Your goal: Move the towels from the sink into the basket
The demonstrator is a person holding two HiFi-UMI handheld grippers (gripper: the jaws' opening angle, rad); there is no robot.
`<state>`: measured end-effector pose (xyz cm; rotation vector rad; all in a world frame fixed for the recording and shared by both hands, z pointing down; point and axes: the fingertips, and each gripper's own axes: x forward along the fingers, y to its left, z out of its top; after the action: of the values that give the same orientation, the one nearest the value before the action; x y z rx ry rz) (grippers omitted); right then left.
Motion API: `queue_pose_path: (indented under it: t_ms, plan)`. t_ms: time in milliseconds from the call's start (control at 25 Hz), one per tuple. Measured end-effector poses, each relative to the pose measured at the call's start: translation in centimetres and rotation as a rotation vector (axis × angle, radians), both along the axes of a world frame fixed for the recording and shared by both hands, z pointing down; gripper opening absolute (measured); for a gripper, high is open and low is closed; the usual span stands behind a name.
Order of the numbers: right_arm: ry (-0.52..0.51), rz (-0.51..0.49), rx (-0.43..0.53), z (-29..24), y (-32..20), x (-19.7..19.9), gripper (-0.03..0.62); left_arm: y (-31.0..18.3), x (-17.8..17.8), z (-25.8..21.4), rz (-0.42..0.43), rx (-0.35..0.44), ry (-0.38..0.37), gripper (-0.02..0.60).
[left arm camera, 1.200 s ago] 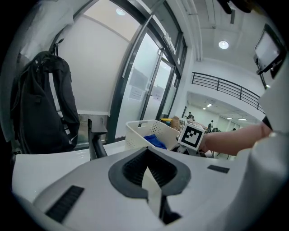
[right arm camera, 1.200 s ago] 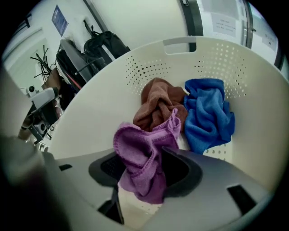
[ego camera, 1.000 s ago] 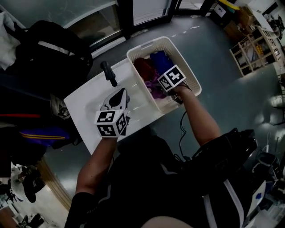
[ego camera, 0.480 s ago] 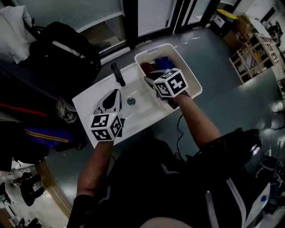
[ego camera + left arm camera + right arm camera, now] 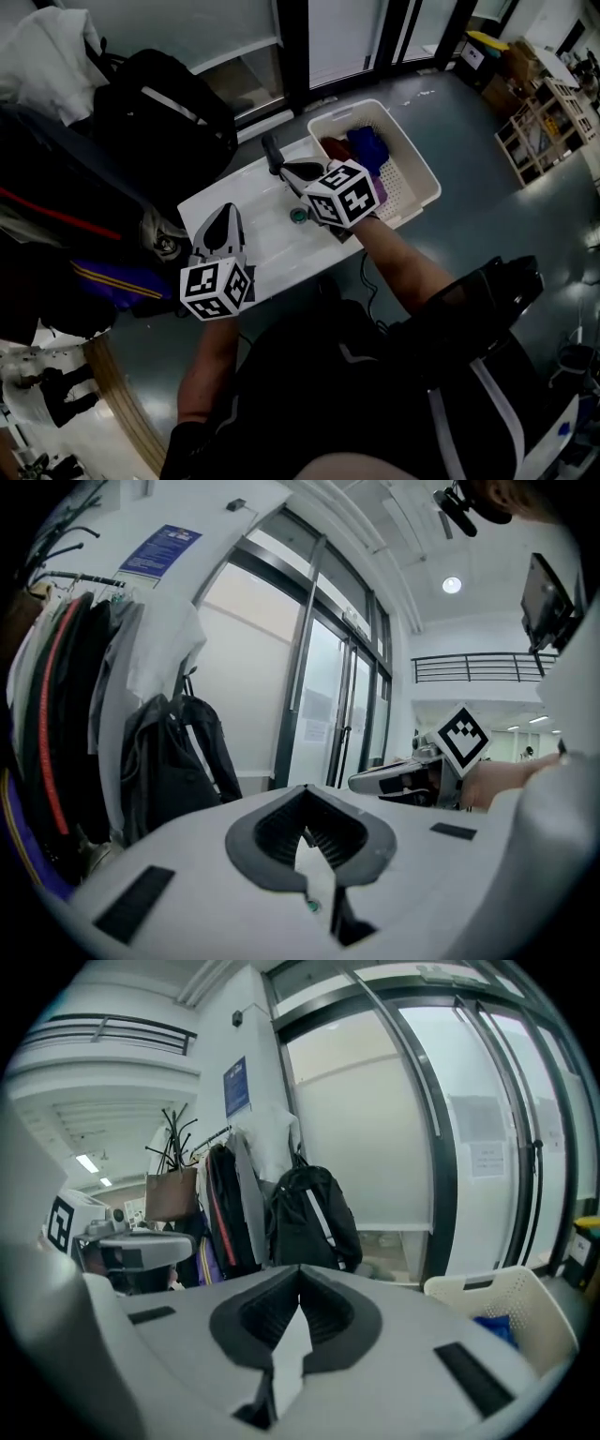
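White plastic basket (image 5: 427, 187), upper right of the frame, holds the red, blue and purple towels (image 5: 366, 150). Just left of it sits the sink (image 5: 267, 244), its drain (image 5: 298, 216) showing. The right gripper (image 5: 289, 170) hovers by the tap (image 5: 272, 150), jaws clenched on nothing. The left gripper (image 5: 228, 212), over the sink's lower-left end, is also clenched and empty.
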<state>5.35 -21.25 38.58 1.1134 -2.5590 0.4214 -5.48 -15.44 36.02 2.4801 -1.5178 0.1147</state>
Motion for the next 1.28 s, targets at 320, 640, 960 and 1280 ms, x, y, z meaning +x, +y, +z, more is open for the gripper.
queue_pose_path:
  t_ms: [320, 640, 960, 1280]
  plan:
    - [-0.118, 0.037, 0.076, -2.0, 1.3, -3.8, 0.008, 1.6, -5.8, -1.7, -0.086, 0.041, 0.017, 0.005]
    - [-0.122, 0.043, 0.133, -3.0, 2.2, -6.0, 0.006, 2.5, -8.3, -2.2, -0.090, 0.061, 0.002, 0.005]
    - [-0.098, 0.065, 0.137, -3.0, 2.0, -6.6, 0.006, 2.3, -9.2, -2.4, -0.086, 0.082, -0.006, 0.005]
    - [-0.075, 0.071, 0.157, -3.8, 1.6, -6.5, 0.006, 1.6, -8.8, -2.3, -0.069, 0.082, 0.008, 0.005]
